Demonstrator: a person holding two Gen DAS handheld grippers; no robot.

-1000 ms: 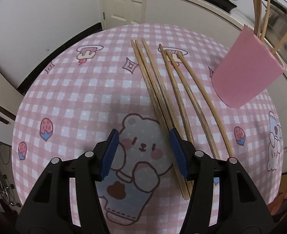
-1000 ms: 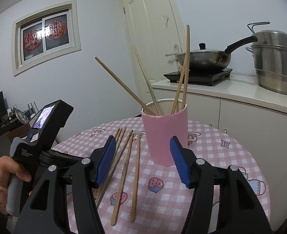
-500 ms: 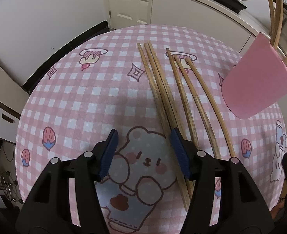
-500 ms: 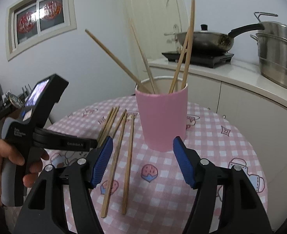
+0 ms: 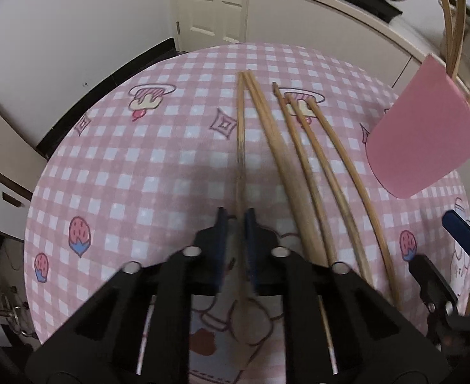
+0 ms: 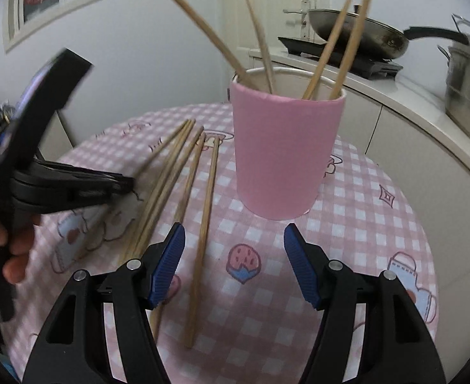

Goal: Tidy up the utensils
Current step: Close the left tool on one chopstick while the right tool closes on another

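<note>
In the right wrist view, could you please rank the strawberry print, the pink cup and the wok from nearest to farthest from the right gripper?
1. Strawberry print on the tablecloth, just ahead of the right gripper, between its fingers.
2. Pink cup, mid-table, straight ahead.
3. Wok, on the counter behind, upper right.

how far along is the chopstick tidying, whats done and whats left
Done: four chopsticks already stand in the pink cup. In hand: the left tongs are shut on one chopstick, its far end still on the table. Left: five loose chopsticks lie on the checked tablecloth. The right tongs hold nothing, jaws closing slightly.
</note>
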